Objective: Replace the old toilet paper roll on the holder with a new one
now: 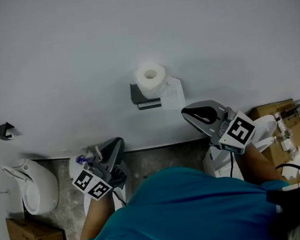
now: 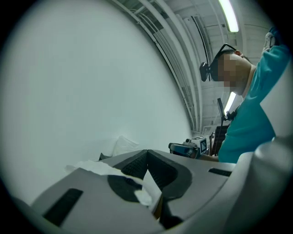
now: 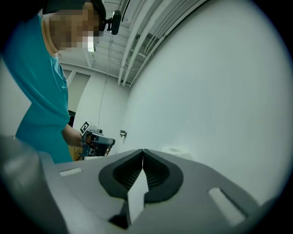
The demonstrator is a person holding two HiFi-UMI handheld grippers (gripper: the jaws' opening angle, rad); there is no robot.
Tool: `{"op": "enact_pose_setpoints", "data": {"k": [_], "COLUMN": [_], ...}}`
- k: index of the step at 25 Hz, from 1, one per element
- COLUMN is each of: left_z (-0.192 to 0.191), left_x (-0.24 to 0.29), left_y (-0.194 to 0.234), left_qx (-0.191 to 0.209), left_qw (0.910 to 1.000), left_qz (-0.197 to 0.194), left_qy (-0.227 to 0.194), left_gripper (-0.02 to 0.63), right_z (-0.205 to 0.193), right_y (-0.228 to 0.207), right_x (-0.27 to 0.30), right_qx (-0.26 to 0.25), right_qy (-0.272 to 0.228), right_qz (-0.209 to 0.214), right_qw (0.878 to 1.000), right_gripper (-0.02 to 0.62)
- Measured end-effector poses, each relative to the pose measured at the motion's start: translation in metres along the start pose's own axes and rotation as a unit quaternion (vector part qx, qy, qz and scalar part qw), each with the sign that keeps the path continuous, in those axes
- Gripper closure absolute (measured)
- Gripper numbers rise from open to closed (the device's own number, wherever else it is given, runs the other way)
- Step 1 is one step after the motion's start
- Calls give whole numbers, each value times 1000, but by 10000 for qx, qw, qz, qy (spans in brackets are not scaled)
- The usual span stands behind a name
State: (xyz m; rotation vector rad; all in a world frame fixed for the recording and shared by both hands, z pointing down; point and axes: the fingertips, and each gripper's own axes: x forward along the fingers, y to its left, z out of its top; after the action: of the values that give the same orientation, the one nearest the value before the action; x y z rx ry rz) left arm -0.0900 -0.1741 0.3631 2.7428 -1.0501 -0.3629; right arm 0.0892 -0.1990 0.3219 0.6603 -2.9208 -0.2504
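In the head view, the toilet paper roll sits on top of the dark holder fixed to the pale wall. A loose sheet hangs flat at the holder's right side. The left gripper comes up from the lower left on a bare forearm. Its jaws point up and to the right at the wall below the holder, near it but apart from it. The right gripper reaches in from the right with its marker cube facing up. Its tip points up and left, just below the hanging sheet and not touching it. The two grippers angle toward each other, with the person's teal shirt between the arms.

In the left gripper view, the jaws are pressed together at the tip. A scrap of white paper lies crumpled across the back of the left jaw and runs down into the slot behind the pads. I cannot tell whether the pads pinch it. Beyond the tip, the holder's hanging sheet shows against the wall, with the other gripper to the right of it.

In the right gripper view, the ribbed pads meet along a closed seam with nothing between them. The roll is visible just past the tip on the right, and the left gripper is off to the left.
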Motion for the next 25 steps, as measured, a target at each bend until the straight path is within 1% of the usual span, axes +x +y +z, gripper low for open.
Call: {"op": "enact_pose_setpoints", "data": {"k": [3, 7, 11, 12, 13, 14, 15, 18, 22, 25], "left_z": [-3, -3, 6, 9, 12, 15, 17, 21, 21, 20], "left_x": [22, 29, 24, 22, 20, 18, 17, 14, 4, -2], "left_y": [-1, 13, 34, 39, 44, 49, 53, 62, 69, 76], "left_qx": [74, 107, 233, 246, 265, 290, 310, 288, 267, 231], "left_qw": [9999, 9997, 9988, 9985, 9982, 9979, 9976, 9973, 9972, 9978], "left_qz": [-34, -127, -365, -419, -471, -519, -562, -662, -677, -607], "left_qy": [110, 182, 245, 252, 257, 257, 246, 166, 145, 112], "left_gripper": [597, 597, 597, 597, 597, 597, 597, 597, 597, 597], "right_z": [2, 10, 20, 22, 23, 24, 24, 19, 7, -5], "right_y": [-23, -40, -45, -45, -45, -46, -47, -53, -58, -63], "right_x": [4, 20, 48, 55, 62, 69, 76, 93, 108, 114], "right_qx": [-237, -409, -925, -1058, -1196, -1355, -1542, -2034, -2337, -2473], "right_qy": [36, 149, 604, 771, 962, 1178, 1415, 2140, 2985, 3580], "right_qz": [97, 159, 190, 227, 285, 355, 423, 617, 1006, 1266], "right_qw": [9997, 9989, 9937, 9911, 9877, 9831, 9769, 9534, 9199, 8914], "right_gripper": [591, 588, 556, 541, 505, 470, 452, 421, 390, 371]}}
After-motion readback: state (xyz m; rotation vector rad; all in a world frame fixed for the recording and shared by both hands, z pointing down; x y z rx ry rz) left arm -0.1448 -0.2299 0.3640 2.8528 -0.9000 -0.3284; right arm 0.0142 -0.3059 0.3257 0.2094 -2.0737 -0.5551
